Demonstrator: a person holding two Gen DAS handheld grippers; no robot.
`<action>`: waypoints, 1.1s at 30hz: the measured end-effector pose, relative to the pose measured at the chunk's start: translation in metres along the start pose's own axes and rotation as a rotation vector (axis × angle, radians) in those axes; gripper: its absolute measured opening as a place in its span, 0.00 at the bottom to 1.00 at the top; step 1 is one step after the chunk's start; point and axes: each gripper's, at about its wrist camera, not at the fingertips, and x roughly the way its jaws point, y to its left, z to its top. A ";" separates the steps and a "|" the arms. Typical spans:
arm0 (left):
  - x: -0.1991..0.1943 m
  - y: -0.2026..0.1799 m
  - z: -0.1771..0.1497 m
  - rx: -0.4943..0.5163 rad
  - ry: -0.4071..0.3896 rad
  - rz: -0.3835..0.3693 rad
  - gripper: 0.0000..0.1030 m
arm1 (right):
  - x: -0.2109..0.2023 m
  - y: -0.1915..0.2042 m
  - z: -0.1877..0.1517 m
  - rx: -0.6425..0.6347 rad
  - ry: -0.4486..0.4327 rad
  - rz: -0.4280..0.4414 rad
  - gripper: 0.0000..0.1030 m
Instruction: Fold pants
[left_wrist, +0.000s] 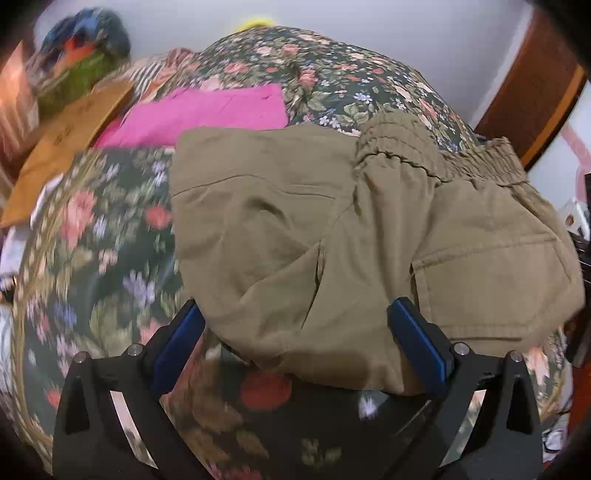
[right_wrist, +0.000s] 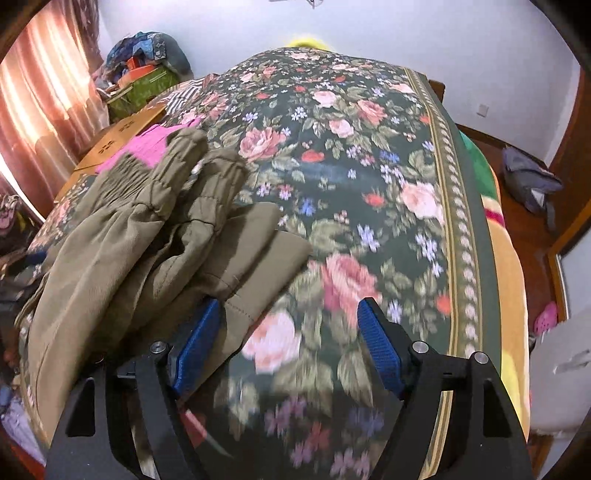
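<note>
Khaki cotton pants, folded into a thick bundle, lie on the floral bedspread of a bed; elastic waistband bunched at the far end, patch pocket uppermost.

Left tongs: released, blue pads spread wide, straddling the bundle's near edge without gripping it.

Right tongs: released, over bare bedspread; the bundle's hem corner lies just beside and touching the left pad.

Pink garment lies beyond the pants, well ahead of the left tongs.

Step, as judged: folding near complete, both tongs let go. Next move calls for flattening the loose waistband or one last fold, requiring a fresh grasp on an edge.
</note>
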 end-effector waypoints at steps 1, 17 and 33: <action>-0.004 0.002 -0.002 -0.010 0.000 -0.005 0.99 | 0.001 -0.001 0.002 0.003 0.000 0.000 0.70; -0.035 0.006 0.005 0.052 -0.063 -0.044 0.50 | -0.089 0.023 -0.006 0.054 -0.196 0.054 0.70; -0.009 0.041 -0.005 0.029 0.031 -0.102 0.28 | -0.048 0.064 -0.027 0.055 -0.102 0.216 0.38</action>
